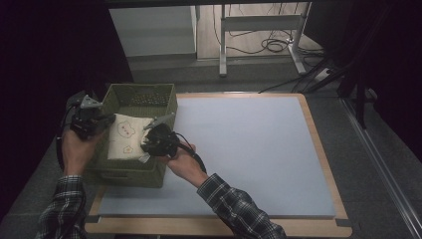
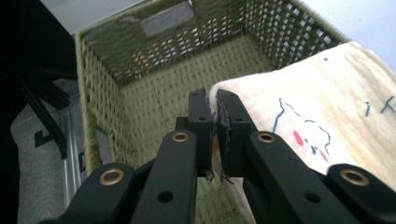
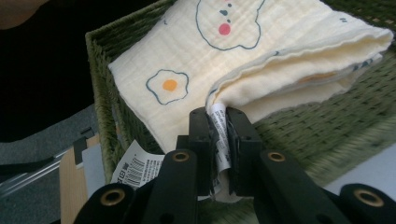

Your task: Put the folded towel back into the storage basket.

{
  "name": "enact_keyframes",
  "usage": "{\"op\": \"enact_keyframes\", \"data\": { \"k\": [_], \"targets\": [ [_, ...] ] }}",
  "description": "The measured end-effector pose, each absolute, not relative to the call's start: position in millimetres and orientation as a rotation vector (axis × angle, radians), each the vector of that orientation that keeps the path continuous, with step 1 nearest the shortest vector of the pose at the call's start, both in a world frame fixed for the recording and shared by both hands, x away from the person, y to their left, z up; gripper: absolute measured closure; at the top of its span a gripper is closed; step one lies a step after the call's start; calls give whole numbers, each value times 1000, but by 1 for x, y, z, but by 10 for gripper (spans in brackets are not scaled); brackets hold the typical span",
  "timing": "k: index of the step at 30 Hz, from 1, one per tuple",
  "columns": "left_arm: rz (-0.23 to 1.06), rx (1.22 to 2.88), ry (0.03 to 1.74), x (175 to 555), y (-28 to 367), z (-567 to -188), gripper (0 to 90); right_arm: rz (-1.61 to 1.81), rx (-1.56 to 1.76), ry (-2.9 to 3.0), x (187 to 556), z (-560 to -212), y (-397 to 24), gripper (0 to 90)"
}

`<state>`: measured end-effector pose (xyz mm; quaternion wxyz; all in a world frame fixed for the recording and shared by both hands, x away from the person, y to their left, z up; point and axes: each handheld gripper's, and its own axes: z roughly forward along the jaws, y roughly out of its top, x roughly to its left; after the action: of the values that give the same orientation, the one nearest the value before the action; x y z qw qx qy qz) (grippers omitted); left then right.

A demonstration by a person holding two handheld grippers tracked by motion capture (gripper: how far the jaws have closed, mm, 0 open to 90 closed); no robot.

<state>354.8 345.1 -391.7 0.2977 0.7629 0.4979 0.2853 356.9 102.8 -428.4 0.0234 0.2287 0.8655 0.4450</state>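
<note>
both claws [image 1: 102, 122] [image 1: 149, 137] pinch cloth [image 1: 127, 137] over basket [image 1: 144, 97]

Left hand-held gripper [image 2: 214, 109] clamped on edge of cream printed cloth [image 2: 317, 102], poised over open green woven basket [image 2: 140, 88].

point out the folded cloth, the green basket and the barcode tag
folded cloth [image 1: 125, 137], high view, top face by the print.
green basket [image 1: 140, 92], high view, far rim.
barcode tag [image 3: 140, 166], right gripper view, printed face.
</note>
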Motion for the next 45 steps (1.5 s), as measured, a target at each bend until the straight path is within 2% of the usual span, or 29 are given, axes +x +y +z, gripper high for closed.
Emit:
{"op": "enact_keyframes", "data": {
  "k": [8, 16, 26, 29, 33, 45],
  "targets": [
    [716, 2040, 1348, 353, 353, -416, 851, 1291, 770, 2741, 353, -446, 122, 818],
    [670, 2070, 1329, 355, 346, -435, 850, 1221, 811, 2759, 349, -454, 122, 813],
    [647, 2107, 1314, 355, 338, -443, 848, 1167, 793, 2763, 335, -455, 126, 804],
    [638, 2127, 1314, 357, 336, -444, 840, 1164, 784, 2769, 335, -456, 127, 769],
    [652, 2150, 1318, 358, 334, -445, 730, 1163, 762, 2795, 332, -454, 129, 652],
    [656, 2086, 1351, 358, 336, -439, 532, 1203, 684, 2729, 342, -439, 117, 535]
  ]
}}
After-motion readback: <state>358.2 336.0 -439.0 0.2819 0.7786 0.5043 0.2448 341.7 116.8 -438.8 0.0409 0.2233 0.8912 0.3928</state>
